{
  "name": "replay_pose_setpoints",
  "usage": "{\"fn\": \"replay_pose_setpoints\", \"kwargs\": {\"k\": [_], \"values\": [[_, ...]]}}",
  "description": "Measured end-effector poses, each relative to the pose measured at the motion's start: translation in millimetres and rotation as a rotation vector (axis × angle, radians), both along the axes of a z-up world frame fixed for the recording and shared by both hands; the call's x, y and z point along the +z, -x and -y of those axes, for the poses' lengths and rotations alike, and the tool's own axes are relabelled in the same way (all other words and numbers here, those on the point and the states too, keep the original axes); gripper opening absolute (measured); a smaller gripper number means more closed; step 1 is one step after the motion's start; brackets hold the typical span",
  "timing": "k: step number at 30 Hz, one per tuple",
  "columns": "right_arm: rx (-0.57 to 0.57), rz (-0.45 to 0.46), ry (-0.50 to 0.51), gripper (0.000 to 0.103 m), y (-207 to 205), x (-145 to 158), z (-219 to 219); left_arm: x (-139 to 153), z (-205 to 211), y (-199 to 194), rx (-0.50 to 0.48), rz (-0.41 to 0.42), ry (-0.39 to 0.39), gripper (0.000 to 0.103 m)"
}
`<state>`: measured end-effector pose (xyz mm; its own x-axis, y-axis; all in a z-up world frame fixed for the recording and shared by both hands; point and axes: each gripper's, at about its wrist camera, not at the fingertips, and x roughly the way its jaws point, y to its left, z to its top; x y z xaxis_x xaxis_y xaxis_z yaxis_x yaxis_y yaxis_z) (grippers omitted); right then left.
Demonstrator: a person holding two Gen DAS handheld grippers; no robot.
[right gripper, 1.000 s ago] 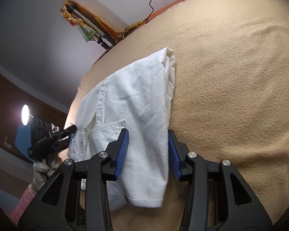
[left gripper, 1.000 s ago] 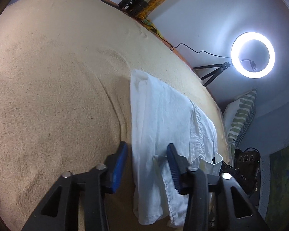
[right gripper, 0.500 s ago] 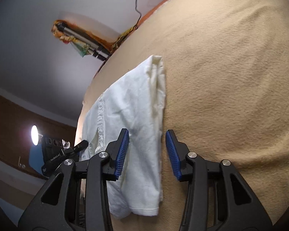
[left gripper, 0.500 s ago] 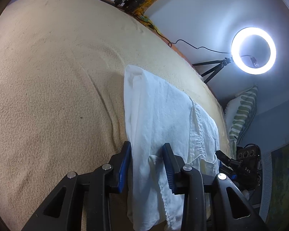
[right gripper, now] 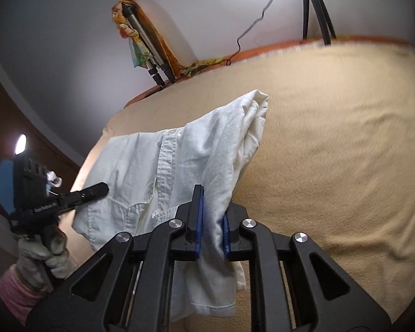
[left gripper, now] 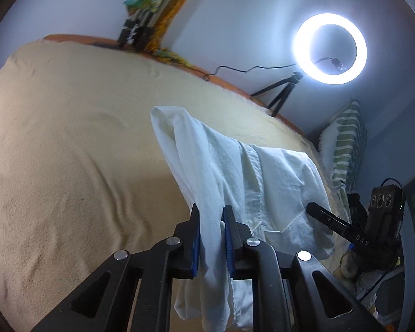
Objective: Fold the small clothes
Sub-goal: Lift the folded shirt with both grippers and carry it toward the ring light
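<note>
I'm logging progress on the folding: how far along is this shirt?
Done: the white shirt is already narrowed into a long strip on the tan blanket. In hand: the left hand-held gripper and right hand-held gripper are closing on its near end, cloth between the jaws. Left: folding that end over.
</note>
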<state>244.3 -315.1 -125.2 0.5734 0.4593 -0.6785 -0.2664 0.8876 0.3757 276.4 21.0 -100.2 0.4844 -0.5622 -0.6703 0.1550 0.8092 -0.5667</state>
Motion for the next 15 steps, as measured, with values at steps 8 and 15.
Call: {"fn": "replay_pose_setpoints", "kwargs": {"k": [8, 15], "values": [[-0.063, 0.105, 0.036, 0.011, -4.9, 45.8, 35.7, 25.4, 42.0, -24.5, -0.072, 0.082, 0.006, 0.012], [-0.143, 0.134, 0.126, 0.011, -35.8, 67.6, 89.0, 32.2, 113.4, -73.6, -0.131, 0.119, 0.019, 0.012]]}}
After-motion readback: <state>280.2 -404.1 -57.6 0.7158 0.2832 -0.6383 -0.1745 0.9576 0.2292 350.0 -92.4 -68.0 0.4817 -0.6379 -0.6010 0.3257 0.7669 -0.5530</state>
